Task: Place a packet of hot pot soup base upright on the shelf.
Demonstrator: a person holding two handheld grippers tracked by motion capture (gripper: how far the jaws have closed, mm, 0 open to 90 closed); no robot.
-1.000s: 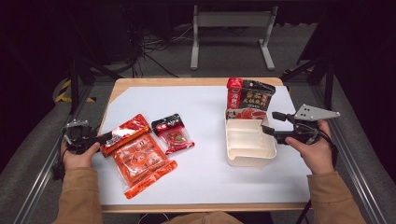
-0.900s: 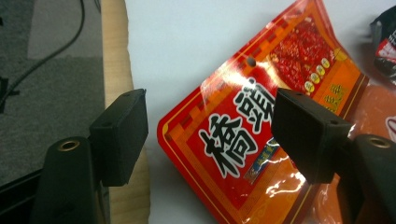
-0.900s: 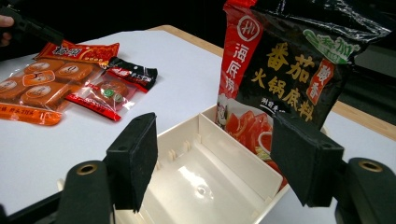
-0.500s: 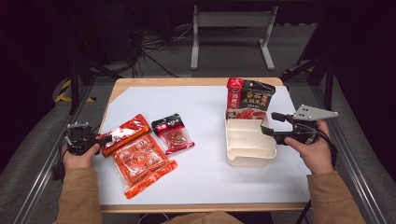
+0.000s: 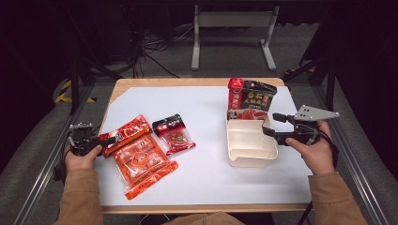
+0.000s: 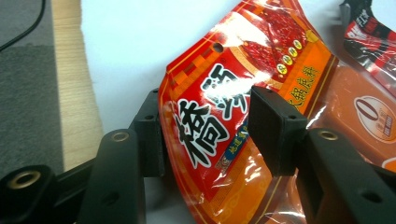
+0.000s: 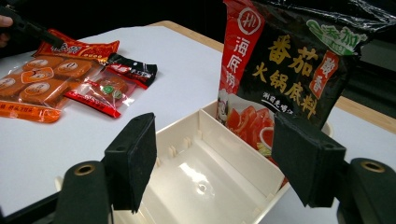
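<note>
A red-orange sauce packet (image 5: 124, 135) lies at the table's left, partly over a larger orange packet (image 5: 141, 161). My left gripper (image 5: 107, 139) has its jaws on either side of the red-orange packet's near end (image 6: 219, 93). They have just been closing, and I see no firm pinch. A cream tray (image 5: 248, 157) sits at the right, with a black-and-red soup-base packet (image 5: 251, 98) standing in its far end. My right gripper (image 5: 272, 124) is open at the tray's right rim. In the right gripper view its jaws (image 7: 217, 140) frame the tray (image 7: 205, 182) and the standing packet (image 7: 289, 70).
A small red-and-black packet (image 5: 174, 133) lies between the orange packets and the tray. A white sheet (image 5: 206, 108) covers the wooden table. Metal rails run along both sides, and a stand and cables sit on the floor beyond the far edge.
The left gripper's jaws have drawn closer together around the red-orange packet's end. Both hands and the right gripper have stayed where they were.
</note>
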